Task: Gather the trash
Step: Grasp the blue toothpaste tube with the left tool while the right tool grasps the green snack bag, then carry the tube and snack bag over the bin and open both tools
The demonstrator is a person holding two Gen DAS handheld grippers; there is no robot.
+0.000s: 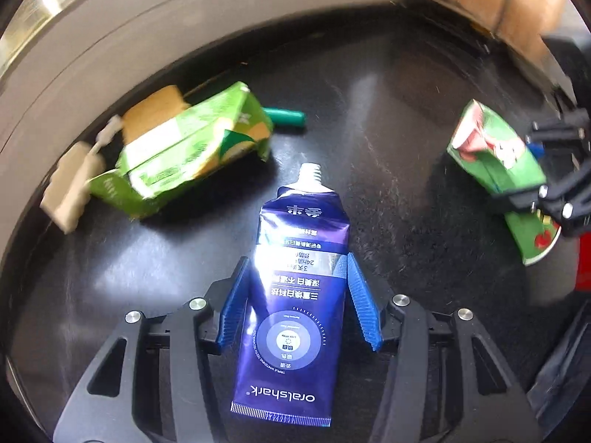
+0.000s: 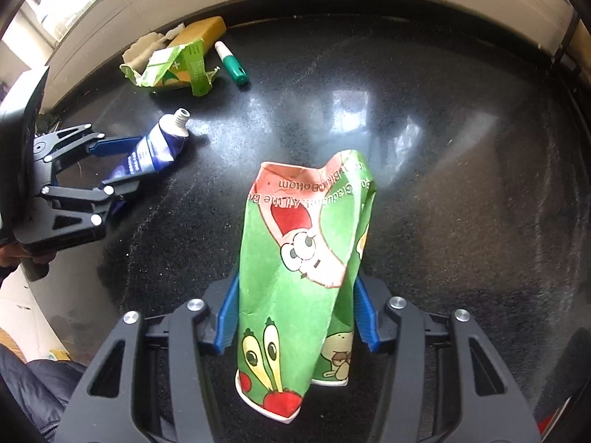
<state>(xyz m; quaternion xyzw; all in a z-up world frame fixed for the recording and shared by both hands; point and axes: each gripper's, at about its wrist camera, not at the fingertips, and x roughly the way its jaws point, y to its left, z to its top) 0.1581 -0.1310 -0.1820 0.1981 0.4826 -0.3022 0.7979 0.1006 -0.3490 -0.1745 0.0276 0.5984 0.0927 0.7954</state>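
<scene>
Hiding behind the crushed green carton (image 1: 184,147), a blurred beige block (image 1: 68,188).

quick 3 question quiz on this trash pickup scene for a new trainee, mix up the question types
1. True or false: the toothpaste tube between the fingers of the left gripper has its cap on.
2. Which item sits between the fingers of the right gripper? A) green marker B) crushed green paper cup C) juice carton
3. Fill in: the green marker lies on the black countertop right beside the torn green ____.

Key:
1. False; its threaded nozzle is bare.
2. B, the crushed paper cup.
3. carton
</scene>
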